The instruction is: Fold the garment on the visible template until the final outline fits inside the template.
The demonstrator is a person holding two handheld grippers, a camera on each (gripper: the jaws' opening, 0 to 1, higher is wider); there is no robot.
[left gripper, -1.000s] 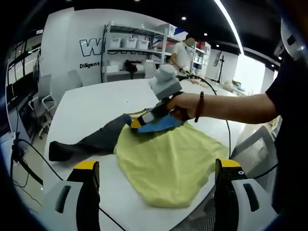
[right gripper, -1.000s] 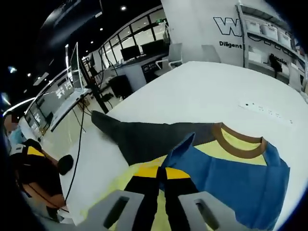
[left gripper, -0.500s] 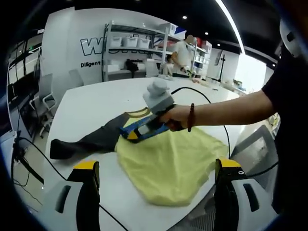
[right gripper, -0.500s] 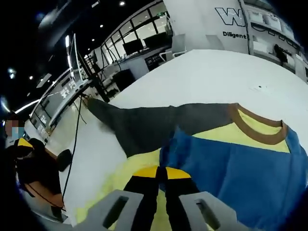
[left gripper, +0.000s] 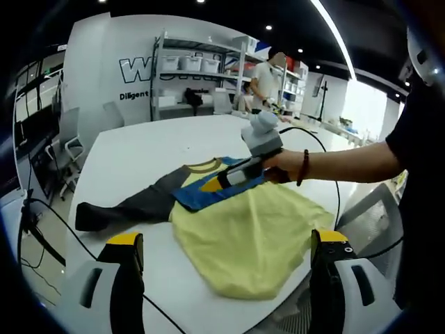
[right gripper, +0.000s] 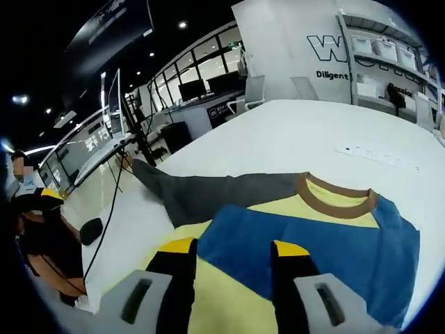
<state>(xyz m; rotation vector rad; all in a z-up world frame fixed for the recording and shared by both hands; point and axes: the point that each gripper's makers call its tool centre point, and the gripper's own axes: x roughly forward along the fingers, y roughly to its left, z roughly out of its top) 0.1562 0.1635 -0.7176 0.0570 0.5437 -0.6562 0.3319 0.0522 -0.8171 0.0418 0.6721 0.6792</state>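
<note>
On the white tabletop (left gripper: 132,149) lies the garment (left gripper: 243,233), spread flat toward the near edge. Left to right in the left gripper view: dark grey sleeve (left gripper: 125,205) stretches out toward the left edge, then the blue panel (left gripper: 201,191) with the brown collar (left gripper: 201,165) above it, then the yellow body hanging slightly over the near edge. Left gripper (left gripper: 226,271) sits low by the near edge, jaws wide apart, holding nothing, clear of the cloth. Right gripper (left gripper: 221,182) comes in from the right, held by a hand (left gripper: 281,163), tips over the blue panel. Right gripper view: right gripper (right gripper: 233,254) has its jaws parted, nothing pinched, straddling the boundary where blue meets yellow; can't tell whether the tips touch the fabric. Grey sleeve (right gripper: 208,191) runs up-left, collar (right gripper: 337,191) upper right. Shelving (left gripper: 201,73) stands behind the table.
</note>
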